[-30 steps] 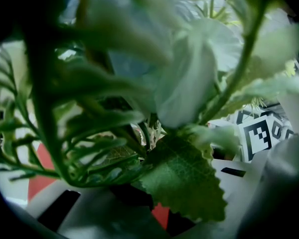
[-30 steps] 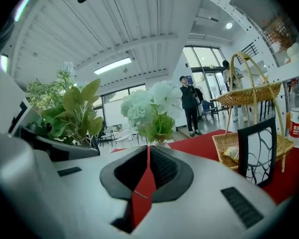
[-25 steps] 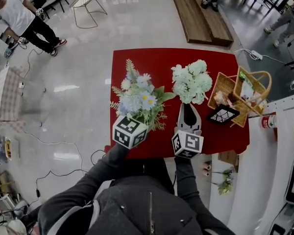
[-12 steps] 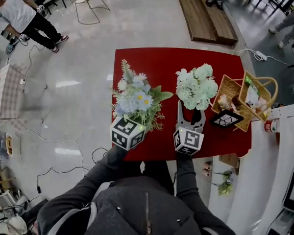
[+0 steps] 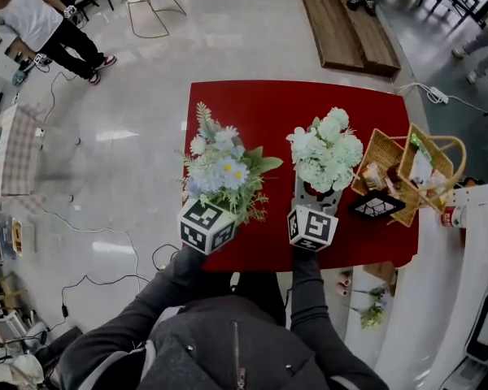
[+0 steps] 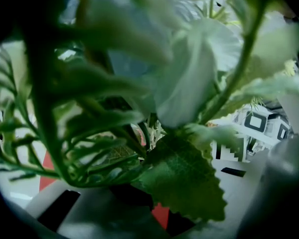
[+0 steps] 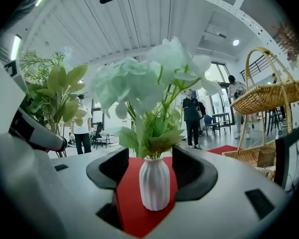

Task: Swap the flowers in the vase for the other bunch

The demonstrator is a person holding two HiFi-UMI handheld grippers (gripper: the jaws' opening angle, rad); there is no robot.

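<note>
Right gripper (image 5: 313,195) jaws opened wide around white vase (image 7: 154,183); left gripper (image 5: 215,207) clamps blue bunch (image 5: 221,169).

No legible words, brands or numbers in any view.

Signs, coded patterns only, no lettering:
- left cube (image 5: 205,226), on left tool (image 5: 217,200): black-and-white square markers on its visible faces.
- right cube (image 5: 311,227), on right tool (image 5: 313,192): the same kind of markers, also partly seen in the left gripper view.

Label, unreadable:
- red can (image 5: 448,215), far right of the head view: pale band, print too small to read.
</note>
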